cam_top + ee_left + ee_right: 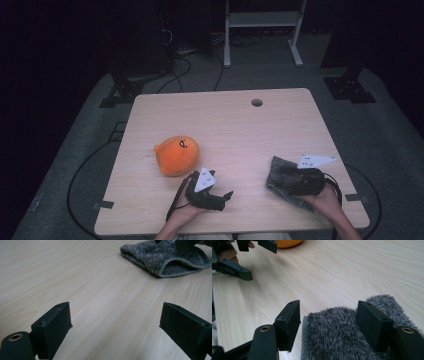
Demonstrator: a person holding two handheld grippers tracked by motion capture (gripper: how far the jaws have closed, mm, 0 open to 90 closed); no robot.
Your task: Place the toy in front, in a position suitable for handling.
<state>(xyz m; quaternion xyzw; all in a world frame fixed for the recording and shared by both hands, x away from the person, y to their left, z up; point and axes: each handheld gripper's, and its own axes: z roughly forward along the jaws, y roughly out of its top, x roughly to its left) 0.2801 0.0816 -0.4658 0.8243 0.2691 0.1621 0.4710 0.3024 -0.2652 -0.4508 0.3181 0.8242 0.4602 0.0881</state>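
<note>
Grey fuzzy folded cloth (284,181) lies at the near right edge of the light wood table (240,125). Right gripper (328,320) straddles it, jaws wide, pads not pressing, likely lined up for a pinch. Left gripper (115,322), left of the cloth, is spread over bare table. Round orange plush toy (176,155) sits further left, untouched.

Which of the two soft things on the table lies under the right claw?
The grey fuzzy cloth lies between the open right claw; the orange plush toy sits apart, near the left claw.

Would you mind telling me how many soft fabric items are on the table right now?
2. The orange plush toy sits left of centre, apart from both grippers. The grey fuzzy cloth lies at the right, under the right gripper, between its open jaws.
</note>
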